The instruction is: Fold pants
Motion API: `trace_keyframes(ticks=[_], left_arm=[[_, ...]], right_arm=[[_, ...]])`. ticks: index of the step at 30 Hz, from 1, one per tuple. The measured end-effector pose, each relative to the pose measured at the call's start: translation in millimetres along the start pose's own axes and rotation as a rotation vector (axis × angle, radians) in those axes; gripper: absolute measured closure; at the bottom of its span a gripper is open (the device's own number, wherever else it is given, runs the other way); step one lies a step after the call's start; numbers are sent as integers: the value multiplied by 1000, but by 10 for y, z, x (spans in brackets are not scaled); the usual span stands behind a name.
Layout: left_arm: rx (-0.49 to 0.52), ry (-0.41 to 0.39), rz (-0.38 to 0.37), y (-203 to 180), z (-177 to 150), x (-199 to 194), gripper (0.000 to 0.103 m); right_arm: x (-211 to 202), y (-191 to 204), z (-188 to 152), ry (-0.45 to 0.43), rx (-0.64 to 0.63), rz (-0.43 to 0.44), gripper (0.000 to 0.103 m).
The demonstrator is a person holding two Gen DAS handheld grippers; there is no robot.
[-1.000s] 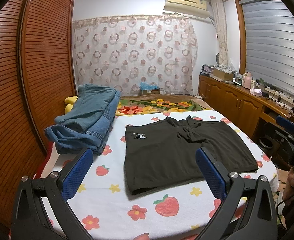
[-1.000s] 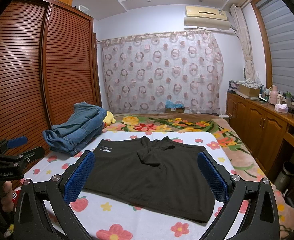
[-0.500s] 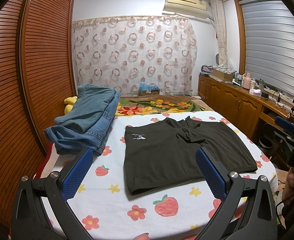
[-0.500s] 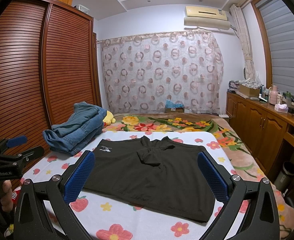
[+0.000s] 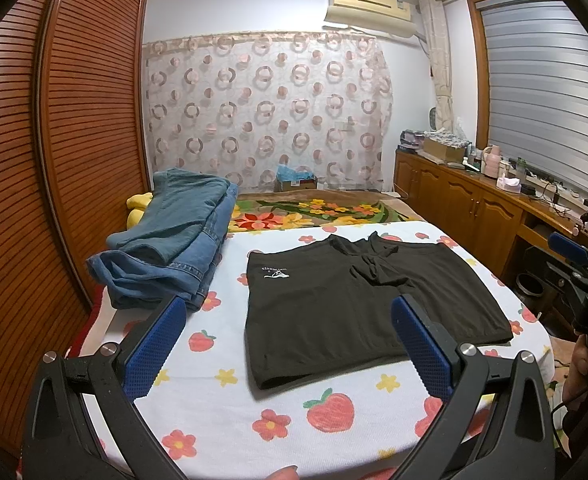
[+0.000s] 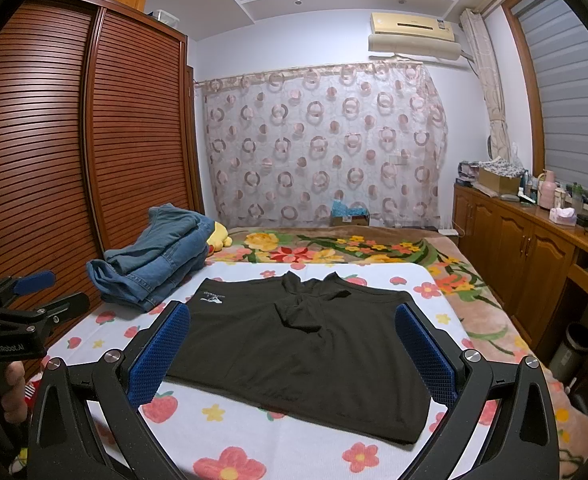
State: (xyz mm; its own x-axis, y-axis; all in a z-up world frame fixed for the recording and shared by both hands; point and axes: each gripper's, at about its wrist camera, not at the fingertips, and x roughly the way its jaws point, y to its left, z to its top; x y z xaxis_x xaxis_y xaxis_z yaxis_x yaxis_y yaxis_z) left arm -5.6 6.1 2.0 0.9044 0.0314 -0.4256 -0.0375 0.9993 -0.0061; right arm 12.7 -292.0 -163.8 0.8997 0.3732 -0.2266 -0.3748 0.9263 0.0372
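Note:
Black shorts point(image 5: 334, 300) lie spread flat on the flower-print bed sheet point(image 5: 222, 412), with a small white logo near their left side; they also show in the right wrist view point(image 6: 294, 344). My left gripper point(image 5: 290, 336) is open and empty, held above the near left part of the bed. My right gripper point(image 6: 290, 344) is open and empty, held above the near edge of the shorts. Neither touches the fabric. Each gripper shows at the edge of the other's view, the right gripper point(image 5: 574, 264) and the left gripper point(image 6: 26, 296).
A pile of blue jeans point(image 5: 174, 240) lies on the left of the bed beside a yellow plush toy point(image 6: 220, 236). A slatted wooden wardrobe point(image 5: 54, 160) stands at the left. A wooden cabinet with clutter point(image 5: 474, 196) runs along the right. A floral blanket point(image 5: 314, 212) lies behind.
Both grippers have stayed almost still and open. The shorts have not moved.

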Motion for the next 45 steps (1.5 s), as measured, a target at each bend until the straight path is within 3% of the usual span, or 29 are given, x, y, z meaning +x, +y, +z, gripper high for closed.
trace_keyframes(ticks=[9,17,28,37,45], left_arm=[[5,16,-11,-69,6,-37,0],[3,61,-28,9,-98,156,1],[-15,166,-45,200,-394,548,1],[-33,229,-43,333,-574,769,1],[1,259,-82,297,-595,939,1]], right_arm=[[13,3,-7,6,1,4,1],[82,-66,-31,31,-2,14,1],[305,-284,-91,140,-1,-23,5],[453,-442,-125,260,9,-92,17],[543,-433,23,357,59,-146,35]])
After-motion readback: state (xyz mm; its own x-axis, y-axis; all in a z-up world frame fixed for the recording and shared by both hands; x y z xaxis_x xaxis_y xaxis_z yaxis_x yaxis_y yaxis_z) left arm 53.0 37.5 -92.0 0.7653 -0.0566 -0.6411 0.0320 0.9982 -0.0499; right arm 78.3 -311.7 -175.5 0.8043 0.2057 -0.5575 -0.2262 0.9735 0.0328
